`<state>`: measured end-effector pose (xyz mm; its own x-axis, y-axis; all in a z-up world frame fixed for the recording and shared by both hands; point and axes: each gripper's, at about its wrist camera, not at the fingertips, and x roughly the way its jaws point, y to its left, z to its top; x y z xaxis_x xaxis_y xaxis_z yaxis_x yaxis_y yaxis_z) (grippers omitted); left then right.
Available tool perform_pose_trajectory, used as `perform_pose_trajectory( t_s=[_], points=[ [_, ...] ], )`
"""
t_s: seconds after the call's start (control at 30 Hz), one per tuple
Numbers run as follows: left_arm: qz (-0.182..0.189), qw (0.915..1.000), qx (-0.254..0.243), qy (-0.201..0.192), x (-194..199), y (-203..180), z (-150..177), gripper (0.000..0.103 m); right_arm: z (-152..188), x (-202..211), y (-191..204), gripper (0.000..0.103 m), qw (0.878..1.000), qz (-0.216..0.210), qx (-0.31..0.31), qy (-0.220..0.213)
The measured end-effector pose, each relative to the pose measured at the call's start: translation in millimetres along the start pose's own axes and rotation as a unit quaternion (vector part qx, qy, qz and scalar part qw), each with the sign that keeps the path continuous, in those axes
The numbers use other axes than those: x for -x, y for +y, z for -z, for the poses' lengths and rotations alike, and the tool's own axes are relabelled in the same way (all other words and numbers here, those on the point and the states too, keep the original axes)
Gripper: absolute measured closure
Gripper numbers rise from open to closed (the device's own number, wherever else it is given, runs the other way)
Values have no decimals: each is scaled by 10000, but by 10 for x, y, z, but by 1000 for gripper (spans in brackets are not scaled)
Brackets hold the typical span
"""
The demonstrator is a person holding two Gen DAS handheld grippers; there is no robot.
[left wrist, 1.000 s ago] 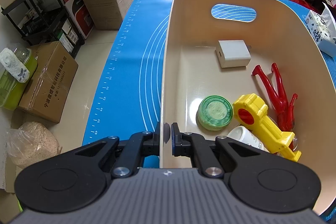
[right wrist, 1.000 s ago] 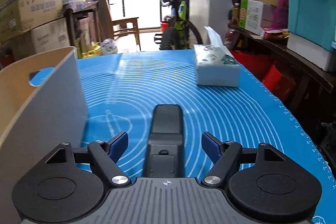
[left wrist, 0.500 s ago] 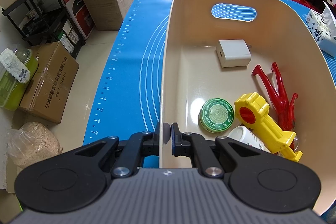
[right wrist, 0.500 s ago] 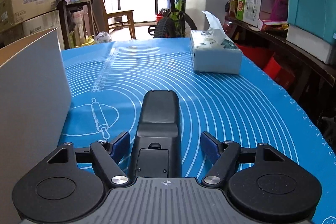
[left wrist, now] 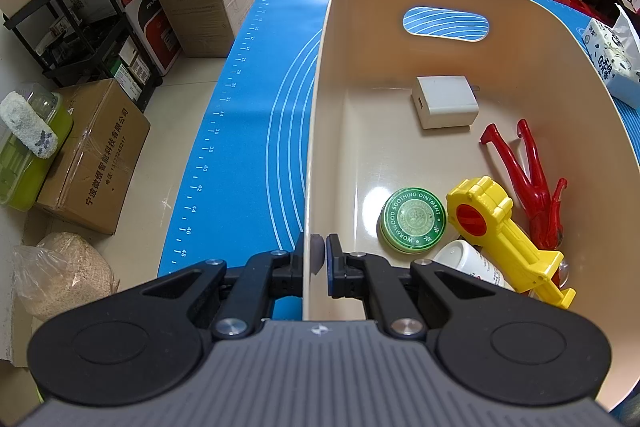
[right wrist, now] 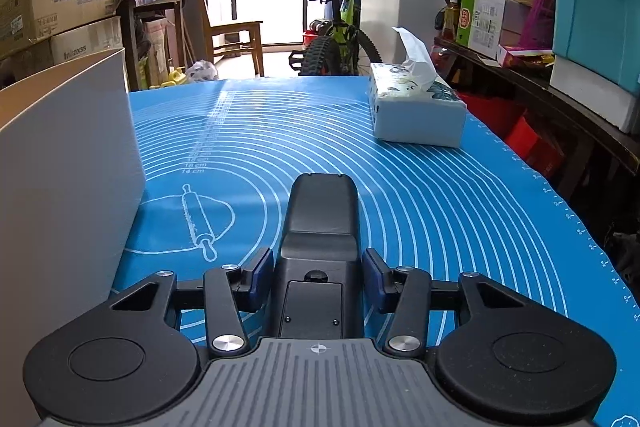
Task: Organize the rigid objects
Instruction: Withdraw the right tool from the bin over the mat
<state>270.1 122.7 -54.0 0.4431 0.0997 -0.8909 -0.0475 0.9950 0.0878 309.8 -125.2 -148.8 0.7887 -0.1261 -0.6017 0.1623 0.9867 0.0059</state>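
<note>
My left gripper [left wrist: 314, 259] is shut on the near left wall of a cream plastic bin [left wrist: 316, 131], one finger inside and one outside. In the bin lie a white charger [left wrist: 446, 102], a green ointment tin [left wrist: 412, 219], a yellow toy tool [left wrist: 504, 231], red plastic pliers [left wrist: 528, 175] and a white bottle [left wrist: 468, 263]. My right gripper [right wrist: 316, 279] straddles a black device [right wrist: 320, 251] that lies on the blue mat [right wrist: 440, 195]; the blue pads sit close to its sides with small gaps showing. The bin's grey outer wall [right wrist: 60, 187] is at the left.
A tissue box [right wrist: 416, 115] stands on the mat at the far right. Cardboard boxes [left wrist: 96, 155] and a black shelf rack [left wrist: 80, 19] stand on the floor left of the table. A bicycle [right wrist: 340, 27] is beyond the table's far end.
My right gripper has moved forward around the black device and its jaws have narrowed toward its sides. The left gripper and bin hold still; the green tin has settled flat.
</note>
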Motion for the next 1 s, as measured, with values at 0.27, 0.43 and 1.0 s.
perform_pose_trajectory(
  t_s=[0.27, 0.43, 1.0],
  points=[
    [11, 10000, 16, 4, -4, -9, 2, 94, -93, 145, -70, 49, 9996, -144, -125, -200],
    [9, 10000, 15, 4, -3, -7, 2, 94, -192, 271, -100, 49, 9990, -207, -238, -316],
    [41, 10000, 43, 6, -6, -26, 2, 94, -821, 1000, 260, 49, 9894, -1184, 55, -843]
  ],
)
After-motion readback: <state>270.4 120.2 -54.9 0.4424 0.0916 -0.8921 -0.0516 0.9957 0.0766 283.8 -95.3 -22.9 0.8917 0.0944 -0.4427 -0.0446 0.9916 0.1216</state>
